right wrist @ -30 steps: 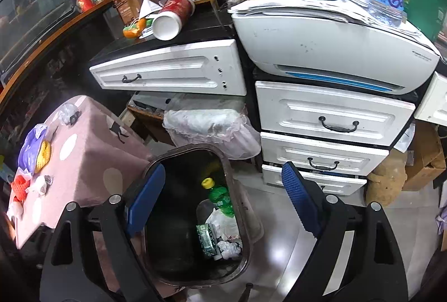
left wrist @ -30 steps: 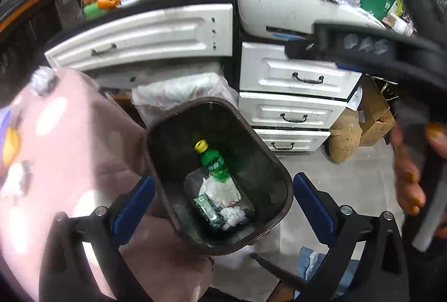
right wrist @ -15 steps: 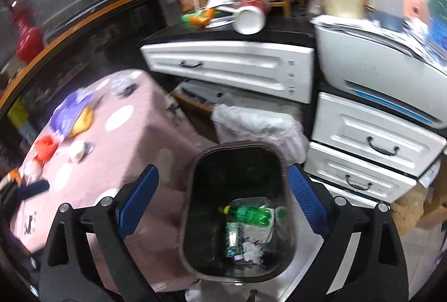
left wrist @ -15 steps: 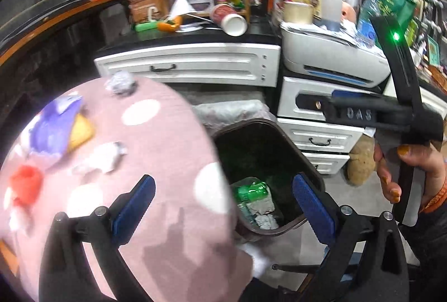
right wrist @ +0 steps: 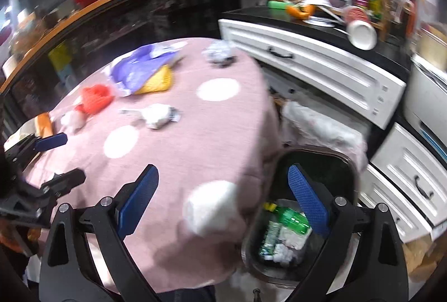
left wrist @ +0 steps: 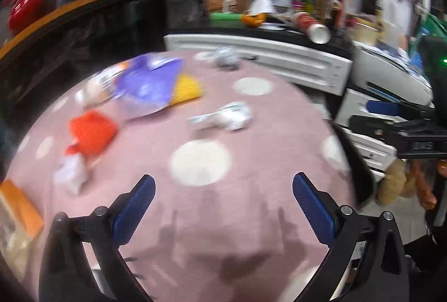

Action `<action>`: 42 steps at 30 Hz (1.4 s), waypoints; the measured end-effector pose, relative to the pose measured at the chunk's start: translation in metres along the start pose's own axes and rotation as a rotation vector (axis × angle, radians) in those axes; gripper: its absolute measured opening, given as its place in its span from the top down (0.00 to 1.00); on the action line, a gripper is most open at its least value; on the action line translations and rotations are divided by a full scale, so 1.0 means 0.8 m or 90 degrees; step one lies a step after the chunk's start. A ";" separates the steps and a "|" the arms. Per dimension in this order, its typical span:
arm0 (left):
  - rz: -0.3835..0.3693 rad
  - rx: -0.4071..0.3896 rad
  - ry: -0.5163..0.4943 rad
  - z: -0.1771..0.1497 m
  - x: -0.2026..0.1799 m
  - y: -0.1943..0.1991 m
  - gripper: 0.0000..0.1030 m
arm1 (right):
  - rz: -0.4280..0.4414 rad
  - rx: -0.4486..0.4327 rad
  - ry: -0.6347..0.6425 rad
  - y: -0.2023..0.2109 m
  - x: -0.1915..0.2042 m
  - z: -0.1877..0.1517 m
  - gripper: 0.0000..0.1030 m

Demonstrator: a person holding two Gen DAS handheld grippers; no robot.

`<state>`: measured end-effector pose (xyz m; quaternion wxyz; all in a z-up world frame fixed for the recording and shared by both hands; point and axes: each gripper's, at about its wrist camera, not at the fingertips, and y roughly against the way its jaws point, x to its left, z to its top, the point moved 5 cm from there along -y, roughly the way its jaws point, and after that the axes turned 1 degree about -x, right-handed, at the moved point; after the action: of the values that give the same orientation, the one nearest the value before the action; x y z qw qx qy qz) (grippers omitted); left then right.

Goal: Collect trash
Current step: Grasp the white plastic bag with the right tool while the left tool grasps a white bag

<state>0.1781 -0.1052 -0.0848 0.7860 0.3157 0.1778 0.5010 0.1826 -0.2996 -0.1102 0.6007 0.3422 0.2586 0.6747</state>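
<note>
A pink table with white dots (left wrist: 251, 168) (right wrist: 173, 151) carries scattered trash: a purple wrapper (left wrist: 148, 84) (right wrist: 137, 67), a yellow piece (left wrist: 187, 90), a red piece (left wrist: 92, 131) (right wrist: 96, 96), crumpled white paper (left wrist: 229, 116) (right wrist: 157, 115) and a grey crumpled ball (left wrist: 226, 57) (right wrist: 219, 53). My left gripper (left wrist: 223, 201) hovers open and empty over the near part of the table. My right gripper (right wrist: 223, 190) is open and empty above the table edge and the black bin (right wrist: 329, 159), which holds a green bottle (right wrist: 290, 218) and wrappers.
White drawer units (right wrist: 313, 59) and a black counter with a tipped paper cup (right wrist: 360, 32) stand behind the table. A white bag (right wrist: 321, 129) sits behind the bin. An orange box (left wrist: 19, 207) lies at the table's left edge. The other gripper shows in each wrist view.
Both views have swung left from the bin to the table top. The trash on the table now fills the left wrist view. The right jaws stand a little wider.
</note>
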 end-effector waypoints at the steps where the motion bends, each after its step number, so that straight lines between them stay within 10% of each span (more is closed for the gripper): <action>1: 0.011 0.002 0.011 -0.003 0.013 0.000 0.05 | 0.007 0.002 0.008 -0.005 0.010 0.003 0.10; 19: 0.169 0.043 0.125 -0.012 0.212 -0.023 0.07 | 0.043 0.072 0.160 -0.120 0.130 0.053 0.10; 23: 0.161 0.056 0.141 -0.006 0.227 -0.041 0.24 | 0.024 0.088 0.184 -0.147 0.135 0.061 0.17; 26: 0.150 0.071 0.159 -0.007 0.233 -0.053 0.60 | 0.016 0.117 0.192 -0.165 0.133 0.060 0.55; 30: 0.130 0.062 0.198 -0.015 0.236 -0.045 0.86 | 0.002 0.112 0.197 -0.166 0.131 0.056 0.69; 42: 0.137 -0.024 0.202 -0.021 0.212 0.031 0.90 | 0.037 0.057 0.181 -0.101 0.134 0.047 0.70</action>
<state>0.2251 0.0603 -0.0741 0.6959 0.2354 0.2554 0.6285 0.2582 -0.1846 -0.1320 0.5222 0.2769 0.3608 0.7214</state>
